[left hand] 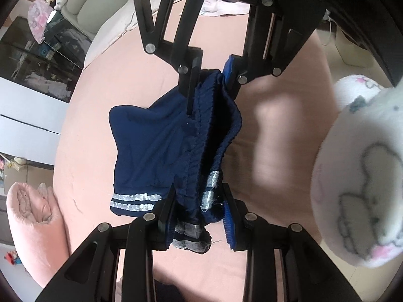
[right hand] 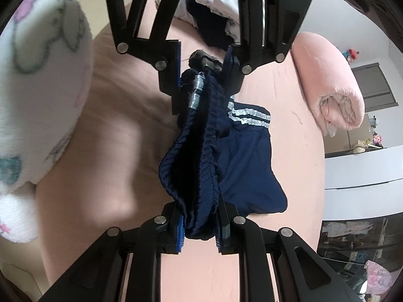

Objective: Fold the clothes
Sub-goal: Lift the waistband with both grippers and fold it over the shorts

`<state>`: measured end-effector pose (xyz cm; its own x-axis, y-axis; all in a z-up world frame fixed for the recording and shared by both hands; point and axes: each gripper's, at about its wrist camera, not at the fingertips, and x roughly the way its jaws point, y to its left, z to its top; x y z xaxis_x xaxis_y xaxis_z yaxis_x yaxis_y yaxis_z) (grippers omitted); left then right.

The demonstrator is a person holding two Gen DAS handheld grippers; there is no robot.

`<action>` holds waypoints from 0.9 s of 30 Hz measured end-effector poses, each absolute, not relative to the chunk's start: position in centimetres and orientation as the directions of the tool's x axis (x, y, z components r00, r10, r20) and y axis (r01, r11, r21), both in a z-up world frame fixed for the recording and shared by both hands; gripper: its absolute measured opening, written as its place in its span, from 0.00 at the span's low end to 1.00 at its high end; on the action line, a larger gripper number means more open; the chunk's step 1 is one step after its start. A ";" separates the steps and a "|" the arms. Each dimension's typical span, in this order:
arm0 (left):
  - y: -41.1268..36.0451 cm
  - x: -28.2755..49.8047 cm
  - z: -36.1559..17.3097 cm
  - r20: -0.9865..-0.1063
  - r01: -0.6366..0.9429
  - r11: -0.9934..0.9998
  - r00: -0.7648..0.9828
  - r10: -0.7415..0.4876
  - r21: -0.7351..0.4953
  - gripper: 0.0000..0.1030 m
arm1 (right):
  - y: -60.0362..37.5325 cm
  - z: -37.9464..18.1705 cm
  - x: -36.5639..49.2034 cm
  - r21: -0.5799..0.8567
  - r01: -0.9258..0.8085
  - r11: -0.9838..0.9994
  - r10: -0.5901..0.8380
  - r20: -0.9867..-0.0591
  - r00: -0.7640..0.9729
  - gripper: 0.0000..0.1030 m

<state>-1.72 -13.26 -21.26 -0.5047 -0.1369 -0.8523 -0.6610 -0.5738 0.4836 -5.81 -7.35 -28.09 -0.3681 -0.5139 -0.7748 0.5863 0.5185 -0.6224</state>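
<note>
A pair of navy shorts with two silver stripes at the hem hangs stretched between both grippers, above a pink bed sheet. My left gripper is shut on the bunched striped hem end; in the right wrist view it appears at the top. My right gripper is shut on the gathered waistband end of the shorts and shows at the top of the left wrist view. One leg of the shorts droops sideways toward the sheet.
A person's white fleece sleeve with cartoon prints is close beside the grippers, also large at the left. A rolled pink blanket lies at the bed's edge. A pile of white and dark clothes sits further along the bed. White furniture stands beside it.
</note>
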 end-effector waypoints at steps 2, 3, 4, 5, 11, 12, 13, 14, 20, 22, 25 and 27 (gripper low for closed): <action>-13.3 -1.9 -20.9 -0.846 -0.660 -0.564 -0.513 -0.145 0.497 0.27 | -7.6 -27.8 -5.9 -0.629 0.583 0.515 -0.516 -0.770 -0.375 0.16; -13.2 -1.9 -20.8 -0.838 -0.655 -0.556 -0.525 -0.151 0.511 0.27 | -7.5 -27.5 -5.8 -0.633 0.583 0.509 -0.518 -0.766 -0.381 0.16; -13.2 -1.9 -20.5 -0.829 -0.647 -0.554 -0.537 -0.156 0.524 0.27 | -7.9 -27.2 -6.3 -0.638 0.581 0.505 -0.520 -0.763 -0.385 0.16; -13.2 -2.0 -20.3 -0.825 -0.642 -0.557 -0.543 -0.156 0.527 0.27 | -8.2 -26.9 -6.6 -0.644 0.577 0.501 -0.522 -0.758 -0.392 0.16; -13.9 -2.7 -19.1 -0.804 -0.612 -0.569 -0.571 -0.164 0.550 0.28 | -9.5 -25.5 -7.9 -0.670 0.571 0.474 -0.530 -0.735 -0.423 0.16; -14.1 -2.9 -19.0 -0.799 -0.605 -0.569 -0.577 -0.169 0.557 0.28 | -9.9 -25.4 -8.2 -0.673 0.571 0.470 -0.530 -0.733 -0.426 0.16; -14.4 -3.2 -18.8 -0.795 -0.597 -0.574 -0.582 -0.171 0.560 0.28 | -10.2 -25.2 -8.4 -0.675 0.571 0.467 -0.531 -0.730 -0.430 0.16; -14.7 -3.6 -18.7 -0.792 -0.589 -0.581 -0.585 -0.172 0.562 0.28 | -10.6 -25.0 -8.7 -0.678 0.571 0.463 -0.532 -0.728 -0.433 0.16; -16.3 -5.4 -18.7 -0.768 -0.538 -0.604 -0.606 -0.208 0.588 0.28 | -12.1 -24.8 -10.2 -0.689 0.569 0.449 -0.533 -0.717 -0.448 0.16; -16.8 -6.0 -18.8 -0.760 -0.516 -0.619 -0.612 -0.217 0.593 0.28 | -12.6 -24.8 -10.7 -0.691 0.572 0.442 -0.535 -0.715 -0.450 0.16; -17.6 -7.3 -19.1 -0.758 -0.481 -0.656 -0.613 -0.222 0.581 0.29 | -13.5 -24.8 -11.6 -0.693 0.577 0.431 -0.537 -0.711 -0.454 0.16; -17.7 -7.7 -18.9 -0.754 -0.468 -0.665 -0.617 -0.226 0.582 0.29 | -13.8 -24.9 -11.9 -0.698 0.573 0.429 -0.539 -0.707 -0.458 0.16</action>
